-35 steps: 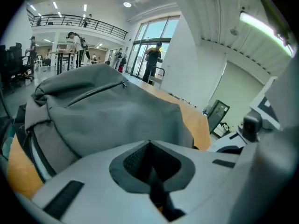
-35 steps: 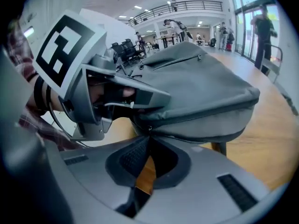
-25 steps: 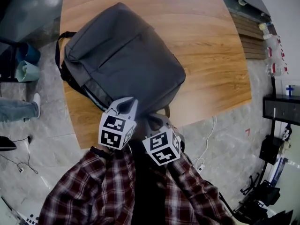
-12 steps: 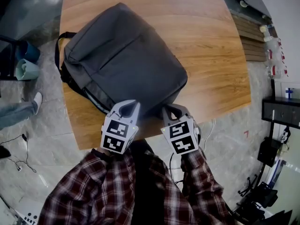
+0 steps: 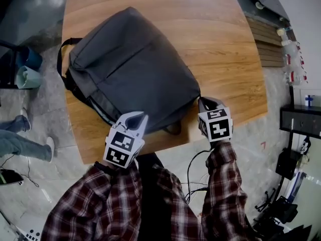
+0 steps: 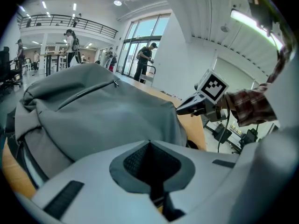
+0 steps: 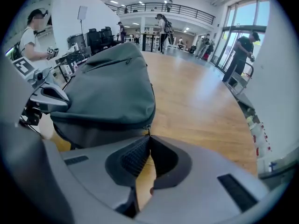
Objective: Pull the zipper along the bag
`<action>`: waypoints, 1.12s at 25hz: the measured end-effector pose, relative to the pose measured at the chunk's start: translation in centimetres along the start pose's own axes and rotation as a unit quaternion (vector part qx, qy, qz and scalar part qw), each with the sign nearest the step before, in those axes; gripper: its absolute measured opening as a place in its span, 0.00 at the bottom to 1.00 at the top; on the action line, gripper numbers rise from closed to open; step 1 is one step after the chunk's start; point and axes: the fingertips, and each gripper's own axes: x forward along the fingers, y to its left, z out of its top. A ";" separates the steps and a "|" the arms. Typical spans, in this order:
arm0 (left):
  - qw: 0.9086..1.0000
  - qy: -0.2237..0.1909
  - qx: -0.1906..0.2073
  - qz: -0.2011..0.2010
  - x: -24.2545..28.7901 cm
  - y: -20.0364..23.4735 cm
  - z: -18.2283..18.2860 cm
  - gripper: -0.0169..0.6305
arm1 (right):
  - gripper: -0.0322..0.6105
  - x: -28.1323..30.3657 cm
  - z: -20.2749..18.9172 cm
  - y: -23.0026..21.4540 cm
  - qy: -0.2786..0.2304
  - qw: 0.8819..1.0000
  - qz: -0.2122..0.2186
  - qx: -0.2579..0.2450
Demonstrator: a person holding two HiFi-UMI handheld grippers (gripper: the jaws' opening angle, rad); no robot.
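Right gripper view: the right gripper point(image 7: 149, 138) pinches the zipper pull point(image 7: 148, 128) at the grey backpack point(image 7: 110, 85) corner. The left gripper point(image 6: 149, 144), jaws together, sits at its near edge.

Wooden table point(image 5: 225, 44) on a grey marbled floor point(image 5: 241, 144); tall windows point(image 6: 138, 41) behind.

The person wears a dark red plaid shirt point(image 5: 100, 205). The left gripper point(image 5: 139, 116) and right gripper point(image 5: 202, 101) are pale grey, each with a black-and-white marker cube point(image 5: 120, 148).
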 end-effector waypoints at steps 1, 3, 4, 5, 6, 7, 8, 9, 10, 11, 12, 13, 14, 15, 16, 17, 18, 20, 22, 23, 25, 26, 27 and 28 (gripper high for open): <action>1.000 0.006 0.009 -0.010 0.1 -0.1 0.1 0.04 | 0.07 -0.1 -0.7 0.1 0.003 1.000 0.000 0.010; 0.999 0.022 0.039 -0.031 0.4 -0.2 0.4 0.04 | 0.07 -0.5 -2.3 0.3 0.010 0.999 -0.002 0.034; 0.997 0.031 0.057 -0.042 0.7 -0.2 0.5 0.04 | 0.07 -0.8 -3.1 0.5 0.012 0.999 -0.003 0.047; 0.995 0.041 0.076 -0.052 1.0 -0.2 0.6 0.04 | 0.07 -1.2 -4.1 0.8 0.013 0.998 -0.003 0.060; 0.993 0.052 0.090 -0.060 1.4 -0.1 0.8 0.04 | 0.07 -1.7 -5.0 1.1 0.014 0.997 -0.002 0.074; 0.991 0.066 0.099 -0.065 1.8 0.0 1.1 0.04 | 0.07 -2.3 -6.0 1.5 0.015 0.996 0.000 0.089; 0.989 0.081 0.104 -0.065 2.3 0.1 1.5 0.04 | 0.07 -2.9 -6.9 2.0 0.014 0.995 0.004 0.104; 0.988 0.096 0.107 -0.060 2.9 0.2 2.1 0.04 | 0.07 -3.4 -7.6 2.4 0.012 0.993 0.009 0.119; 0.987 0.108 0.113 -0.047 3.4 0.4 2.8 0.04 | 0.07 -3.9 -8.2 2.8 0.009 0.991 0.015 0.135; 0.986 0.113 0.120 -0.026 3.9 0.7 3.8 0.04 | 0.07 -4.3 -8.7 3.3 0.006 0.988 0.022 0.150; 0.986 0.110 0.125 -0.003 4.2 1.0 4.9 0.04 | 0.07 -4.5 -9.1 4.0 0.005 0.986 0.031 0.162; 0.988 0.099 0.120 0.013 4.4 1.0 6.2 0.04 | 0.07 -4.7 -9.4 4.8 0.004 0.984 0.040 0.171; 0.990 0.086 0.107 0.015 4.5 0.4 7.4 0.04 | 0.07 -4.7 -9.6 5.8 0.003 0.983 0.049 0.176; 0.993 0.076 0.090 0.005 4.6 -0.6 8.4 0.04 | 0.07 -4.8 -9.6 6.8 0.002 0.982 0.059 0.179; 0.994 0.072 0.076 -0.013 4.8 -2.1 9.1 0.04 | 0.07 -4.8 -9.5 7.8 -0.001 0.981 0.067 0.180; 0.994 0.073 0.071 -0.034 5.1 -3.9 9.4 0.04 | 0.07 -5.0 -9.3 8.8 -0.007 0.981 0.076 0.181; 0.993 0.077 0.071 -0.055 5.3 -5.7 9.4 0.04 | 0.07 -5.1 -8.8 9.7 -0.014 0.980 0.084 0.182; 0.989 0.089 0.083 -0.081 5.9 -8.4 8.6 0.04 | 0.07 -5.2 -7.7 11.3 -0.027 0.978 0.101 0.180; 0.987 0.100 0.102 -0.075 6.5 -9.3 7.4 0.04 | 0.07 -5.2 -6.8 12.6 -0.033 0.978 0.116 0.173; 0.986 0.105 0.111 -0.067 6.7 -9.1 6.8 0.04 | 0.07 -5.2 -6.6 13.1 -0.034 0.978 0.121 0.169; 0.985 0.110 0.118 -0.063 6.9 -8.6 5.7 0.04 | 0.07 -5.0 -6.6 13.7 -0.033 0.979 0.125 0.156; 0.984 0.112 0.119 -0.068 6.9 -8.4 5.2 0.04 | 0.07 -4.8 -6.8 13.8 -0.031 0.982 0.122 0.142; 0.984 0.114 0.120 -0.072 7.0 -8.2 4.8 0.04 | 0.07 -4.7 -7.0 13.8 -0.028 0.985 0.115 0.123; 0.982 0.119 0.124 -0.075 7.1 -8.2 4.4 0.04 | 0.07 -4.6 -7.3 13.7 -0.024 0.989 0.108 0.102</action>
